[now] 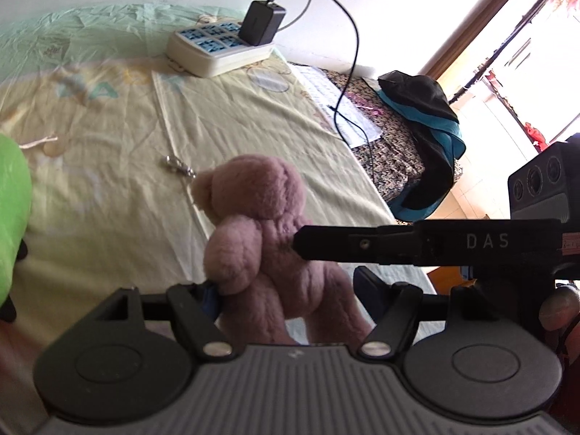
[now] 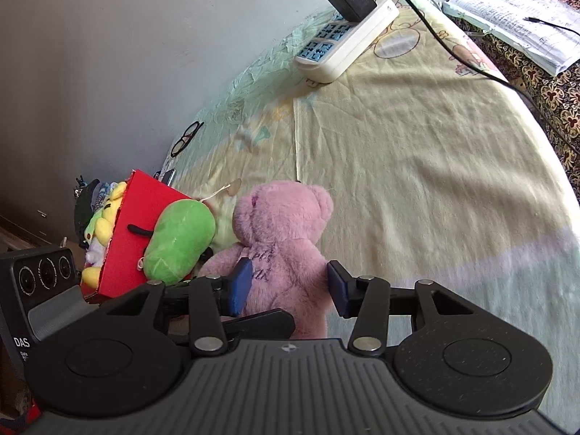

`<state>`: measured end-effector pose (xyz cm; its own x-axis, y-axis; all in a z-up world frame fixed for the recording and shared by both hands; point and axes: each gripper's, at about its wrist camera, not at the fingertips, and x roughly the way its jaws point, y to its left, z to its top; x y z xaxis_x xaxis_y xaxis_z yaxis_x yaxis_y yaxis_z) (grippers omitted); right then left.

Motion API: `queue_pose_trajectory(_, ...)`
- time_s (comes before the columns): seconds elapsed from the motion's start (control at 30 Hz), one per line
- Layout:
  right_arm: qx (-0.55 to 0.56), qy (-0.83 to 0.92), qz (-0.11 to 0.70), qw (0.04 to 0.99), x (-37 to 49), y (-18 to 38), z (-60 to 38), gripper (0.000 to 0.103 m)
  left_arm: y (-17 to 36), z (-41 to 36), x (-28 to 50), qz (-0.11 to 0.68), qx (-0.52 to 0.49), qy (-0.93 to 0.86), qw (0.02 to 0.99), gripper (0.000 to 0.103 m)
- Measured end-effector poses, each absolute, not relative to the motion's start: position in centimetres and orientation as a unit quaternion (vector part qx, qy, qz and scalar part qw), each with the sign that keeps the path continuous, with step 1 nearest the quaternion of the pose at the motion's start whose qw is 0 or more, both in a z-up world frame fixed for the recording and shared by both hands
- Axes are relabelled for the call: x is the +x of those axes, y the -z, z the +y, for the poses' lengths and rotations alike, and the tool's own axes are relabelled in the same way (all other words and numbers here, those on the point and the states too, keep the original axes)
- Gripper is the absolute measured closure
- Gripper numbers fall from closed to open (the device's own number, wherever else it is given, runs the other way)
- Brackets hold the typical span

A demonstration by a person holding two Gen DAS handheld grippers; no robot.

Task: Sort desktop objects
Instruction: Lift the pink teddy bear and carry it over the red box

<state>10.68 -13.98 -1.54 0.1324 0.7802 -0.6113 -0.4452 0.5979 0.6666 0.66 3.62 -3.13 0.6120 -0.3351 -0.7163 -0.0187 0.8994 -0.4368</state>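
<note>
On the yellow cloth (image 2: 417,166) of the worktop, the soft, light pink teddy bear (image 2: 279,232) is pinched by both the right tool (image 2: 288,284) and left tool (image 1: 290,290) around its squashy middle, the best place to hold.

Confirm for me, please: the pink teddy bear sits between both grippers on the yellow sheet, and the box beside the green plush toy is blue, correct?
Not quite: the box is red, not blue, as the right wrist view shows. The rest stands: the pink teddy bear sits between the grippers on the yellow sheet, beside the green plush toy.

Two close wrist views, shared pink teddy (image 1: 268,224)
</note>
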Motion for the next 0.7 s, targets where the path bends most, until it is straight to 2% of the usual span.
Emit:
queue_pose_trajectory(0.3,0.212,-0.457,0.455,0.734,7.0,-2.2,-13.1,0.055,-2.2,3.6,-3.8,0.378,-0.146,0.095,0.909,0.030)
queue_pose_trajectory(0.7,0.198,-0.535,0.361,0.738,-0.1,-8.8,0.3,0.055,-9.4,15.6,-13.8,0.283,-0.097,0.047,0.953,0.030)
